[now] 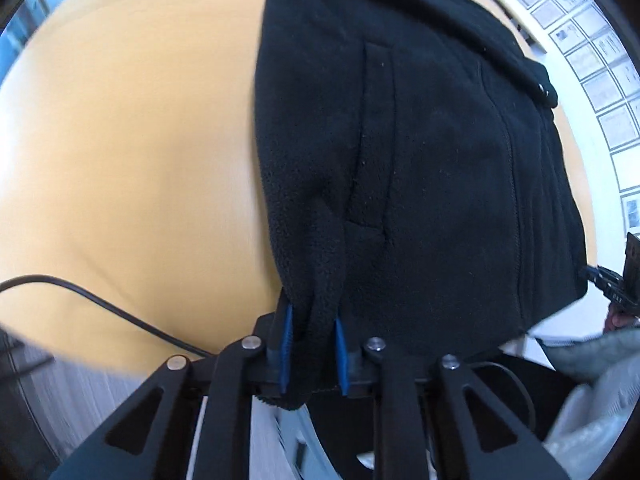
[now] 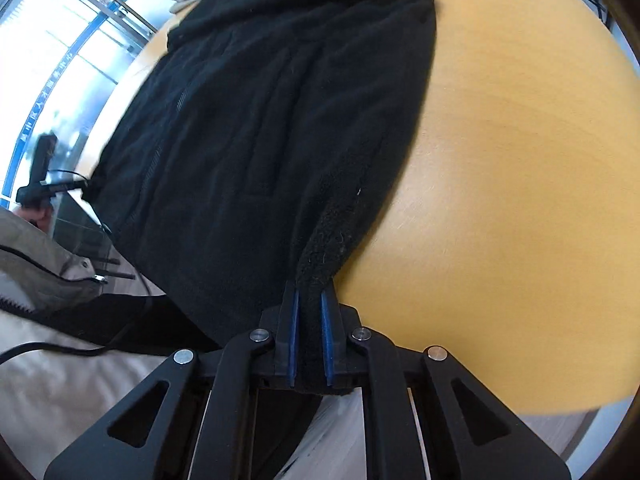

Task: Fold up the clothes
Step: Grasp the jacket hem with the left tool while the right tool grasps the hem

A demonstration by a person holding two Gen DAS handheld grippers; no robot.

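A black fleece jacket (image 1: 420, 152) lies stretched along the yellow table (image 1: 132, 140), zipper and a pocket facing up. My left gripper (image 1: 314, 316) is shut on a bunched corner of its near hem. In the right wrist view the same jacket (image 2: 248, 140) runs away from me over the table (image 2: 520, 200), and my right gripper (image 2: 310, 300) is shut on the other near corner of its hem. Both pinched corners hang at the table's near edge. The right gripper also shows at the left view's right edge (image 1: 616, 280).
A black cable (image 1: 100, 304) crosses the table's near left edge. Grey clothing (image 2: 44, 264) lies low at the left, also seen in the left wrist view (image 1: 592, 364). A wall of framed papers (image 1: 592, 40) stands beyond the table; windows (image 2: 80, 52) lie on the other side.
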